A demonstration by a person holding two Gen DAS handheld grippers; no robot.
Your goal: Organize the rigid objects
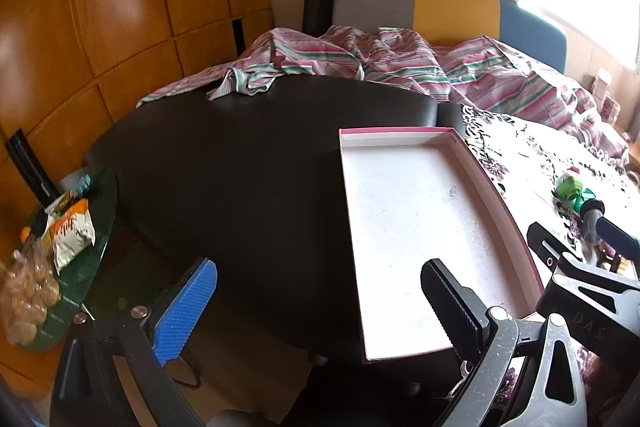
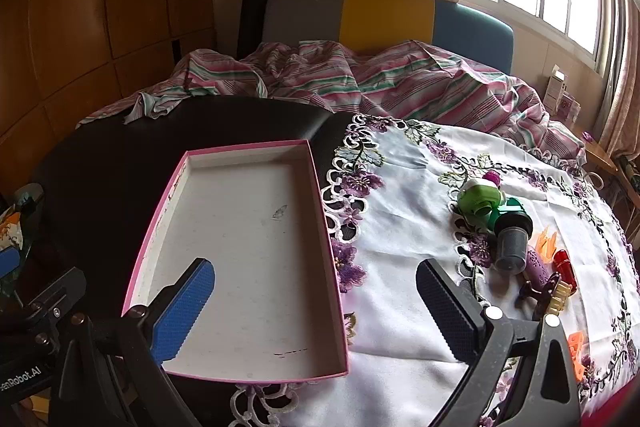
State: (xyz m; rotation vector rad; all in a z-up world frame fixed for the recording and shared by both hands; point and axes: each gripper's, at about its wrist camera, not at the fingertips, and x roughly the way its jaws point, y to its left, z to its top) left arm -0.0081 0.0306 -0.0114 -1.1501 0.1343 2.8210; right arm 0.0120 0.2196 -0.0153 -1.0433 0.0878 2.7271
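A shallow pink-rimmed box with a white bare floor lies on the black table; the left wrist view shows the box too. Right of it, on a white cloth with purple embroidery, sits a cluster of small toys: a green toy, a dark grey cup-shaped piece, a purple piece, a red piece and an orange piece. My right gripper hovers open over the box's near right edge, empty. My left gripper hangs open above the box's left side, empty.
A striped pink and green sheet covers the bed behind the table. A small round side table with snack bags stands at the left. Wooden wardrobe doors line the left wall. The right gripper's body shows at the left view's right edge.
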